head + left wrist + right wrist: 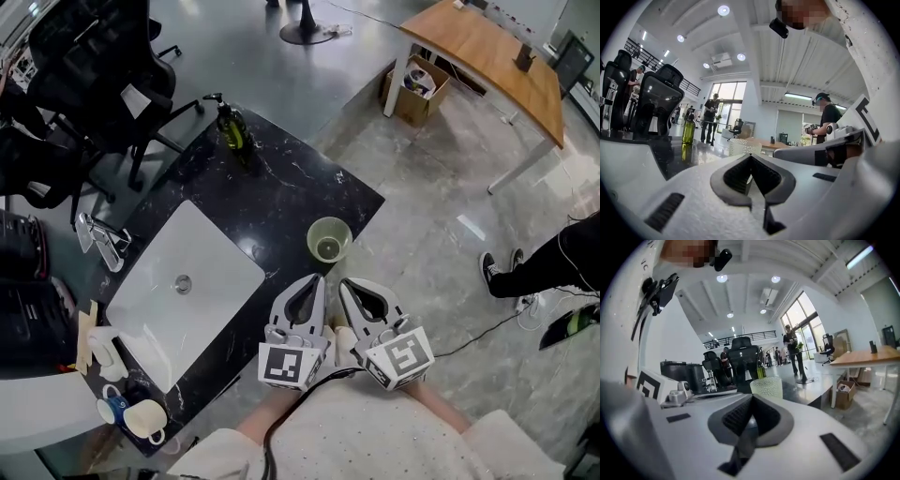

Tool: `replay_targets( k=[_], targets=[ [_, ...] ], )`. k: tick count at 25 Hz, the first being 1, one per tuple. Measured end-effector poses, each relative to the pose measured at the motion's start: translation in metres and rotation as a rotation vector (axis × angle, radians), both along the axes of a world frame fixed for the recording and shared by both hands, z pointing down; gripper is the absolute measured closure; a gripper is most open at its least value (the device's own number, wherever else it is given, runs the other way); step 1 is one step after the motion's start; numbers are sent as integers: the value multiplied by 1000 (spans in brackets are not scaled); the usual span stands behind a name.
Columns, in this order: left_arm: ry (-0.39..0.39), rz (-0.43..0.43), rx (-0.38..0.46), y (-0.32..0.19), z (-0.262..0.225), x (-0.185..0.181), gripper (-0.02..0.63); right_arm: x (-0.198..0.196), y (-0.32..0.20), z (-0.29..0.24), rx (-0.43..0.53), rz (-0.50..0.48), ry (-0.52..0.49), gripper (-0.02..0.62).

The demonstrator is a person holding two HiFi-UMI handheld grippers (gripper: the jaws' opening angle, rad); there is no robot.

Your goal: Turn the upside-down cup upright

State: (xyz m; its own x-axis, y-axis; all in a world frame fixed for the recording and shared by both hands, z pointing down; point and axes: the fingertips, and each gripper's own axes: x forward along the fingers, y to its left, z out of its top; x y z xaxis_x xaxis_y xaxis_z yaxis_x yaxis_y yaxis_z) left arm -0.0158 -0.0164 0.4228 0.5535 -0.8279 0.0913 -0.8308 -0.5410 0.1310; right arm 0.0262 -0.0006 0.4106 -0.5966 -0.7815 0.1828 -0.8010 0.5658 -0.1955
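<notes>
A pale green, textured glass cup [329, 239] stands upright, mouth up, near the right edge of the black marble counter [281, 192]. It also shows beyond the jaws in the left gripper view [744, 146] and the right gripper view [766, 386]. My left gripper [317, 279] and right gripper [345, 282] sit side by side just short of the cup, close to my body, and touch nothing. In both gripper views the jaws meet with nothing between them: the left gripper [751, 157] and the right gripper [752, 397] are shut and empty.
A white sink basin [183, 281] with a chrome faucet [103, 239] lies left of the cup. A green soap bottle [232, 127] stands at the counter's far end, and mugs [141, 417] at its near left corner. Office chairs [103, 66], a wooden table [487, 56] and a person's legs [544, 267] surround the counter.
</notes>
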Motion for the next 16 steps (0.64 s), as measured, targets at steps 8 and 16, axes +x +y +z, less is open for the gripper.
replay_targets(
  k=[8,16],
  targets=[
    [15,18,4,3,-1,6,605,9,-3,1,21,57,37,589],
    [8,10,-5,5,1,4,605,12,-2,5,4,57,44,589]
  ],
)
